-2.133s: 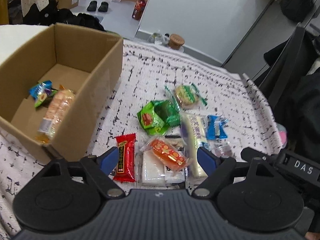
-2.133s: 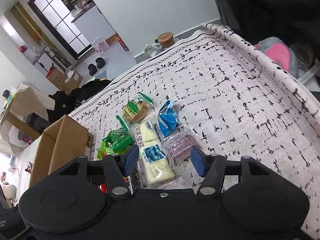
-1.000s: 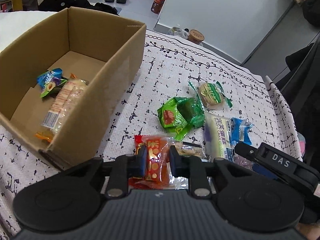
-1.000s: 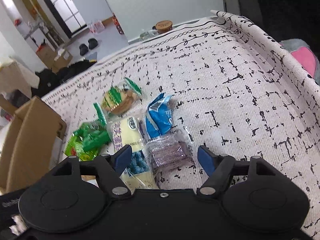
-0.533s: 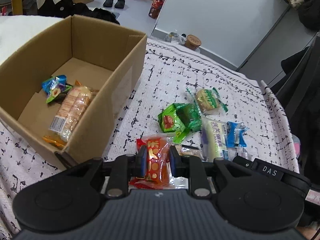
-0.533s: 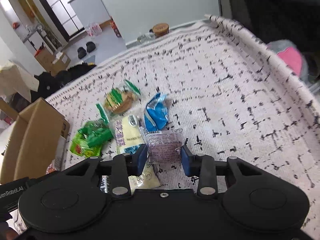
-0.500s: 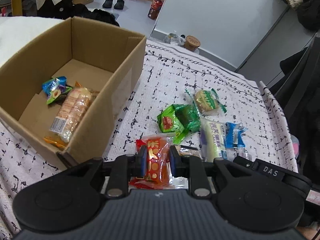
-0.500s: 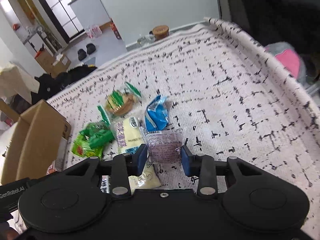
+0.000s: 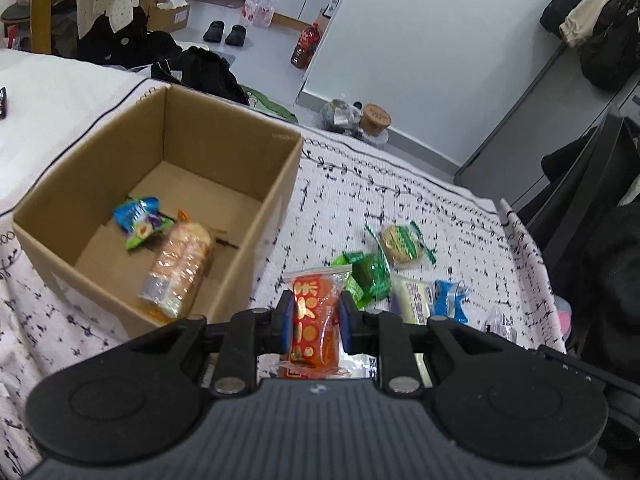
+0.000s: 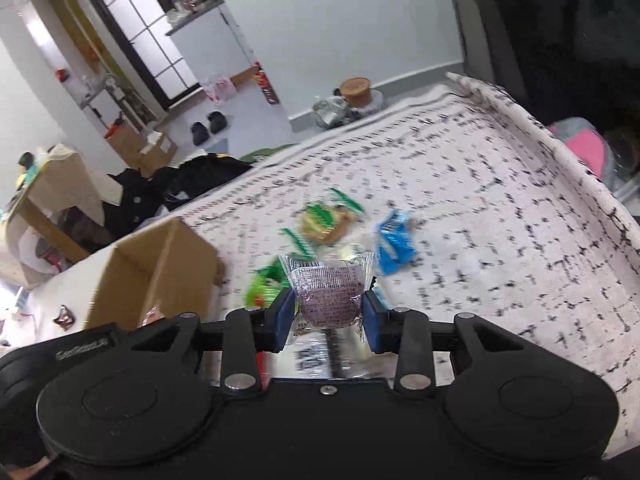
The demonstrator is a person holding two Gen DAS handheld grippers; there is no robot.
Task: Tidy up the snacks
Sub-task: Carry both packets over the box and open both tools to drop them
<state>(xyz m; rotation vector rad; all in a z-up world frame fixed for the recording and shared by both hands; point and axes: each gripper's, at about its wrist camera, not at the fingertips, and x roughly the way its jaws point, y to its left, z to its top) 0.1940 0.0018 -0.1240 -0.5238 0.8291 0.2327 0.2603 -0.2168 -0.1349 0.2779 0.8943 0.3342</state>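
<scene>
My left gripper (image 9: pixel 313 318) is shut on an orange-red snack packet (image 9: pixel 312 320), held above the patterned cloth just right of the open cardboard box (image 9: pixel 280 188). Inside the box lie a blue-green packet (image 9: pixel 138 224) and a clear pack of biscuits (image 9: pixel 176 270). My right gripper (image 10: pixel 327 314) is shut on a clear packet with a purple cake (image 10: pixel 329 296), lifted off the cloth. Below it lie green packets (image 10: pixel 264 284), a round cookie pack (image 10: pixel 324 220) and a blue packet (image 10: pixel 394 242). The box (image 10: pixel 156 276) stands to its left.
On the cloth right of the box lie green packets (image 9: pixel 366 274), a cookie pack (image 9: pixel 400 244), a pale yellow bar (image 9: pixel 414 300) and a blue packet (image 9: pixel 450 300). A jar (image 9: pixel 374 118) stands beyond the far edge. Dark clothing and a chair (image 9: pixel 580 200) crowd the right side.
Both grippers have risen with their packets. The right gripper closed on the purple cake packet and lifted it off the cloth. The left one has drawn nearer the box.
</scene>
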